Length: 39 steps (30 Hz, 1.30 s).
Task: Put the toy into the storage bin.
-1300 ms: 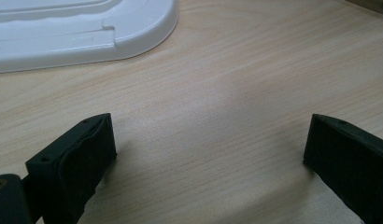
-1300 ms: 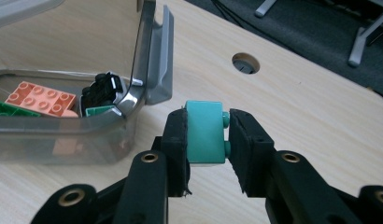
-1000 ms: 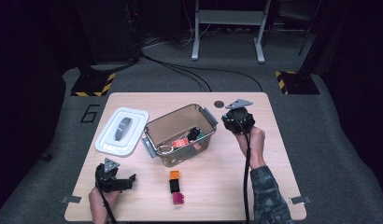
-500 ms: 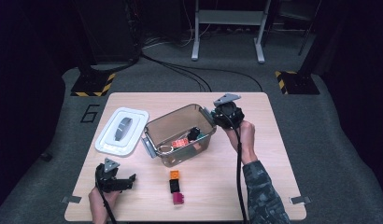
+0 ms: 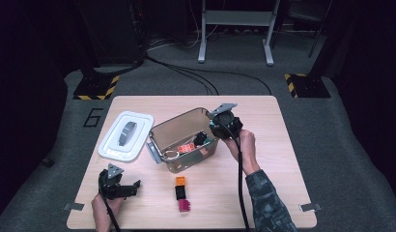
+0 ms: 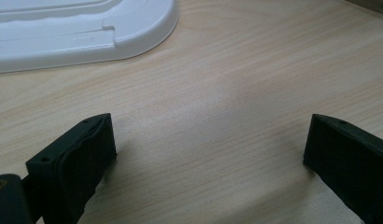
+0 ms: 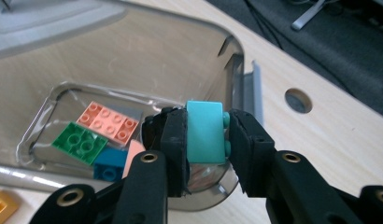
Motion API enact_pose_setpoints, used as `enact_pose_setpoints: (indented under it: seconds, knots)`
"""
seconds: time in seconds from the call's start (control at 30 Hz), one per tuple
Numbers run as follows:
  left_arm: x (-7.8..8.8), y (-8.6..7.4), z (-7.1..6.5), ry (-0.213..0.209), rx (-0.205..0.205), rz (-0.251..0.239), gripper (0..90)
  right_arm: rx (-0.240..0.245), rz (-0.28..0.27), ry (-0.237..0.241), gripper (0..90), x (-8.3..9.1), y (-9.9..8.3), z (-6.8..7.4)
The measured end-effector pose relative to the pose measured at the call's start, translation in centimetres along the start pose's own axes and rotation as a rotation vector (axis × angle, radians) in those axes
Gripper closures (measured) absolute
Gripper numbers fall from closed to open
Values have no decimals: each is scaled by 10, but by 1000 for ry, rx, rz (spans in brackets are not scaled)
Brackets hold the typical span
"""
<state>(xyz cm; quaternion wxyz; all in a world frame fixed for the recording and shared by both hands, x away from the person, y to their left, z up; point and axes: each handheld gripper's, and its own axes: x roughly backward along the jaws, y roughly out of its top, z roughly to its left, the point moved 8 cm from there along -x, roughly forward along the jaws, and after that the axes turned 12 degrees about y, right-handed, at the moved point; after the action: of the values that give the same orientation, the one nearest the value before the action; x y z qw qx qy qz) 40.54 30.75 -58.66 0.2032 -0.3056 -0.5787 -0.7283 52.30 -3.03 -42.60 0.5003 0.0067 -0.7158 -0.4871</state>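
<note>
Leftmost on the tabletop [image 5: 273,193], at its near left corner, the left hand-held gripper [image 5: 131,187] lies low over the wood in the person's left hand [image 5: 103,209]; in the left gripper view its two black jaws stand wide apart with nothing but bare wood between them. Just beyond it, toward the far left, a white lid [image 5: 126,136] lies flat on the tabletop, and its rounded edge shows at the top of the left gripper view [image 6: 82,32]. Right of the lid stands a clear plastic box [image 5: 179,130], open at the top, with a few building bricks on its floor: a pink brick [image 7: 109,122], a green brick [image 7: 80,143] touching it, and a blue brick [image 7: 109,164] partly under them. Near the box, toward the near edge, three small bricks lie in a short row on the wood: an orange brick [image 5: 180,181], a black brick [image 5: 180,192] and a magenta brick [image 5: 184,206]. At the box's right end, the right hand-held gripper [image 5: 203,139], carried by the person's right hand [image 5: 242,143], reaches over the rim. Its jaws are clamped on a teal brick [image 7: 204,131], which sits upright between the pads above the right end of the box, its studs facing the right pad.
</note>
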Motion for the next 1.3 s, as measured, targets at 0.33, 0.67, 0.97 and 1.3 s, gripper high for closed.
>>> enact_pose_setpoints:
  seconds: [0.33, 0.67, 0.97, 1.3]
  knots:
    - [0, 0, 0, 1, 1, -3, 21, -1, 34, 10, 677, -4, -12, 5]
    - [0, 0, 0, 1, 1, -2, 21, 10, 38, 6, 586, -2, -17, 8]
    - [0, 0, 0, -1, -1, 2, 21, 1, -5, 14, 283, 9, -23, 19]
    - [0, 0, 0, 1, 1, -2, 21, -2, -51, 75, 149, 16, -43, 43]
